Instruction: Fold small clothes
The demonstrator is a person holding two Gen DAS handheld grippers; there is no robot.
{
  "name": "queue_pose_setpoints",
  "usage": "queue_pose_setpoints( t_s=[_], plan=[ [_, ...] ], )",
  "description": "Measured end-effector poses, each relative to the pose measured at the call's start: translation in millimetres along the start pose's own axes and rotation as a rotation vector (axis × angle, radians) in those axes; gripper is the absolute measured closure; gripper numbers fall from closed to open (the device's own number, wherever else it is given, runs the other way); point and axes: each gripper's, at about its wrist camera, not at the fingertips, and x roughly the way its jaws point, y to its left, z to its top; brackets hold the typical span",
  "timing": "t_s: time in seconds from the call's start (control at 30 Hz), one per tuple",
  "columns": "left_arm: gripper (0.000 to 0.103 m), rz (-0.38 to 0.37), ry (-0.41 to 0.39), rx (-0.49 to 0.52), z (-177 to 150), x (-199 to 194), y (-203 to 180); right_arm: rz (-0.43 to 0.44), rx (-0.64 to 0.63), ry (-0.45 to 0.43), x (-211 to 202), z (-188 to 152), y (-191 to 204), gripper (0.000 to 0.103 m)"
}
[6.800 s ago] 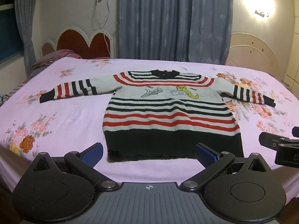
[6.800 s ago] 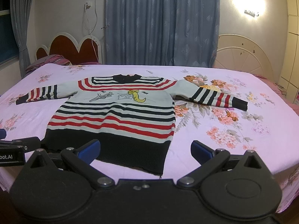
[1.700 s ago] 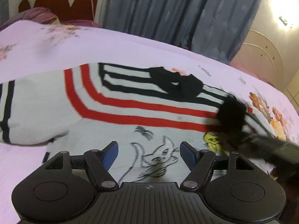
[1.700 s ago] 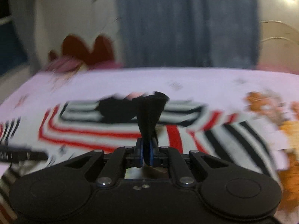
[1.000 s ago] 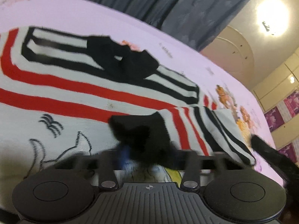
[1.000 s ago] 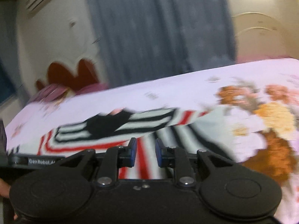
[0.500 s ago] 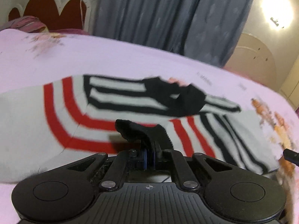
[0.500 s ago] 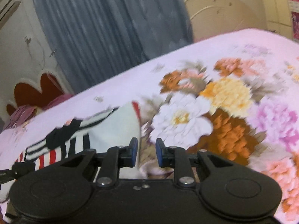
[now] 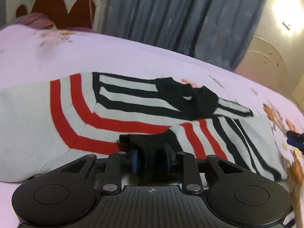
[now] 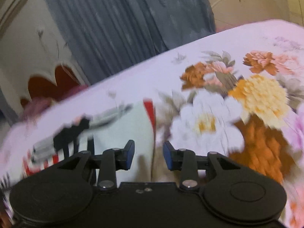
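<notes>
A small striped sweater (image 9: 79, 114), white with red and black stripes and a black collar (image 9: 191, 98), lies on the bed. Its right sleeve (image 9: 224, 138) is folded across the chest. My left gripper (image 9: 151, 158) is shut on the sleeve's black cuff (image 9: 150, 142), low over the chest. My right gripper (image 10: 148, 154) is open and empty, over the sweater's folded right edge (image 10: 133, 131); its tip also shows at the right of the left wrist view (image 9: 295, 140). The right wrist view is blurred.
The bed has a pink floral sheet (image 10: 237, 104). A red headboard (image 9: 57, 13) with a pink pillow (image 9: 36, 20) is at the far left. Grey-blue curtains (image 9: 180, 19) hang behind the bed, with a cream footboard (image 9: 266, 62) at the right.
My right gripper let go of the cuff, swung right to the sweater's edge and opened wider. My left gripper took the cuff and holds it over the chest.
</notes>
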Motion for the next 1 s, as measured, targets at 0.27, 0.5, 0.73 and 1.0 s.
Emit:
queue_pose_setpoints(
  t_s=[0.27, 0.5, 0.73, 1.0],
  plan=[
    [0.1, -0.029, -0.029, -0.054, 2.6, 12.3, 1.7, 0.084, 0.009, 0.144, 81.9, 25.8, -7.0, 0.09],
    [0.1, 0.088, -0.067, 0.126, -9.6, 21.4, -8.2, -0.011, -0.181, 0.106, 79.1, 6.5, 7.9, 0.093],
    [0.077, 0.194, -0.142, 0.083, -3.9, -3.0, -7.3, -0.073, -0.222, 0.022, 50.9, 10.9, 11.6, 0.063],
    [0.059, -0.115, -0.026, 0.222, 13.7, 44.9, -116.5, 0.173, -0.491, 0.159, 74.9, -25.6, 99.2, 0.078]
  ],
)
